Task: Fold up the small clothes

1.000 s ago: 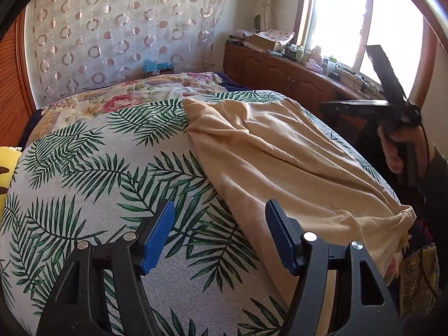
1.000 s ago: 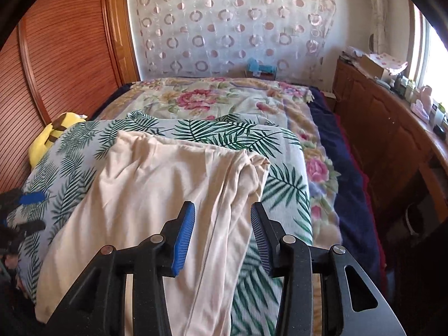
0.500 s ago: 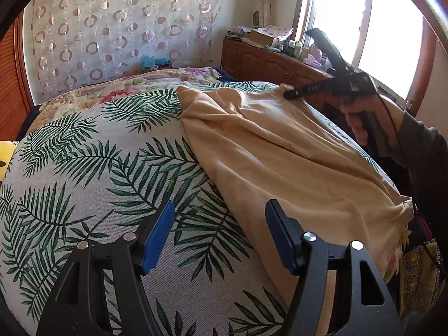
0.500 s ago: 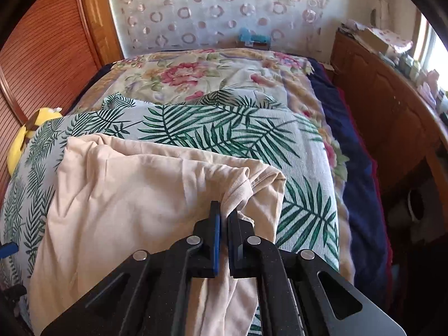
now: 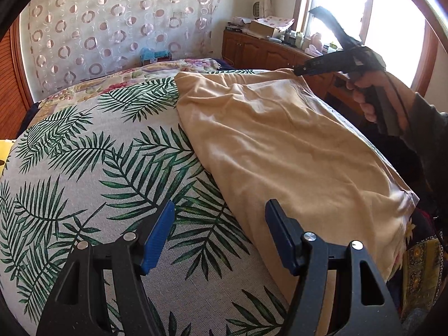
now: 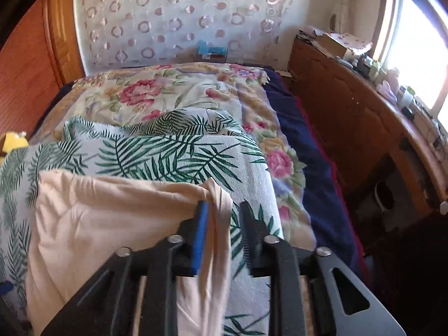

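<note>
Left wrist view: left hand-held gripper [image 5: 219, 233] hovers over the palm-leaf cover [image 5: 92, 168] on the bed, jaws standing wide with nothing between them. The beige garment [image 5: 280, 140] lies spread on the cover ahead and to the right of it; the garment's near left edge passes just beside the right blue pad, whether touching cannot be told. At the garment's far right corner the right hand-held gripper [image 5: 298, 70] is seen from the side, gripped by a hand [image 5: 369, 95] in a dark sleeve — its tip sits at the cloth's edge, jaw gap not readable from here.

Right wrist view: right hand-held gripper [image 6: 222, 218] jaws are opening. A bunched corner of the garment [image 6: 106, 218] hangs between them, lying against the left blue pad and clear of the right one — not clamped. The rest of the garment stretches away to the left across the palm-leaf cover. Beyond it a floral quilt [image 6: 168, 95] and a dark blue blanket [image 6: 305, 140] cover the far bed; wooden cabinet [image 6: 350, 117] at right, under the window.
</note>
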Motion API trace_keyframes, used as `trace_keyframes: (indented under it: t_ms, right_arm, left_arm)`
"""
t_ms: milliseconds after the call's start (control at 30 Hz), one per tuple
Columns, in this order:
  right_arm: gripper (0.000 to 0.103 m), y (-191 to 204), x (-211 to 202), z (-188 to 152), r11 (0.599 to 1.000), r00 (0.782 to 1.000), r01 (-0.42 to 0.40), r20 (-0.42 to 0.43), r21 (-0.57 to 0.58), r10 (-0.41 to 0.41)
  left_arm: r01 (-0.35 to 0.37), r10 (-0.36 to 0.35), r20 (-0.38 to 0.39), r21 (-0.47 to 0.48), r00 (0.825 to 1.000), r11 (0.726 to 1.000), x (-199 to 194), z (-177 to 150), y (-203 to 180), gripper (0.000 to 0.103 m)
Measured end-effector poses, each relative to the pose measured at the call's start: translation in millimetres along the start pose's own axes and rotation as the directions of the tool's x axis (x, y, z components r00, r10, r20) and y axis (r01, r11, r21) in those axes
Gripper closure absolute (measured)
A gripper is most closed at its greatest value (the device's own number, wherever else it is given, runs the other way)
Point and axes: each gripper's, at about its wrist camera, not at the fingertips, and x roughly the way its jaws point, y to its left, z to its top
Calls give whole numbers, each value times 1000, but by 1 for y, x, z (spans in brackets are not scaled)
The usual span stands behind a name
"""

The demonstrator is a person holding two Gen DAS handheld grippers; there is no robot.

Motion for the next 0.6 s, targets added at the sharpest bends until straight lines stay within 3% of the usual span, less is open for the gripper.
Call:
trace_keyframes:
  t_ms: [33, 167, 333, 433, 600]
  right_arm:
    - [57, 3, -6, 2, 1000, 1000, -2, -3, -17, 2]
    - [55, -13, -46, -23, 996, 995, -91, 37, -17, 91]
    - [55, -20, -102, -104, 976, 979, -190, 50, -110, 196]
    - [55, -27, -122, -153, 965, 967, -247, 42, -91, 251]
    - [53, -33, -140, -204, 968, 968, -238, 61, -75, 242]
  left_arm:
    - [-2, 2, 3, 0, 1000, 1000, -1, 1, 0, 35]
    - [30, -30, 11, 6, 999, 1000, -13, -3, -7, 35]
    - [73, -74, 26, 30, 997, 997, -38, -11, -19, 35]
    - [99, -100, 28, 40, 995, 994, -48, -17, -27, 35]
    - [79, -81, 27, 59, 996, 995, -54, -22, -38, 35]
